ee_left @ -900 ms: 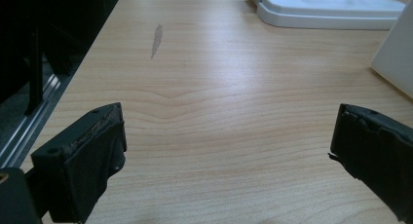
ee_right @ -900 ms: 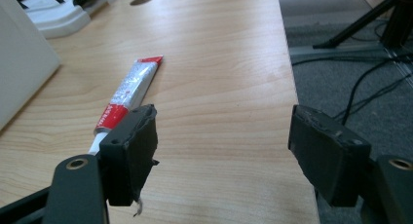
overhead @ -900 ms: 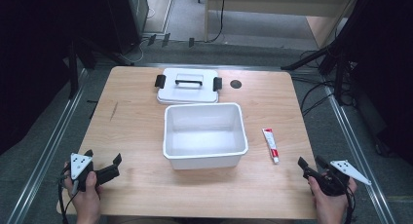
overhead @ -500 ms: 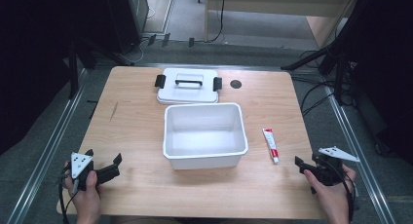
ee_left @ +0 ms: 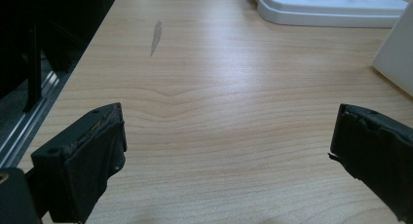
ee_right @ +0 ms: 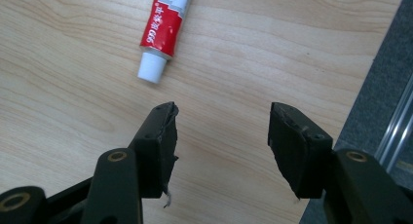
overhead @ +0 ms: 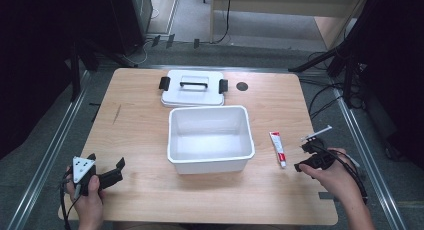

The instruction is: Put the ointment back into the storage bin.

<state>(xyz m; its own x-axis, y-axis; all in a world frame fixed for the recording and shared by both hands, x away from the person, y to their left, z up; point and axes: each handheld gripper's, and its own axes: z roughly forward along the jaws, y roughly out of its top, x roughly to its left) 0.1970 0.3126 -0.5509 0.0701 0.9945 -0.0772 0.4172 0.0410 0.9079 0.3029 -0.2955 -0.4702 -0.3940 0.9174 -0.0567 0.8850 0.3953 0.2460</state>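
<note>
In the right gripper view the tube (ee_right: 165,27) runs off the top edge, so only its white cap and part of its red label show, and the print on it is too cut off to read. In the left gripper view the lid (ee_left: 331,9) and the white tub (ee_left: 397,53) are cropped by the top and right edges. From above, the lettering on the tube is too small to tell.

Both grippers, left (overhead: 116,171) and right (overhead: 302,156), hold fingers apart, empty.

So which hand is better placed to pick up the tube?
Right. The right gripper sits open just short of the tube; the left gripper rests across the bin.
</note>
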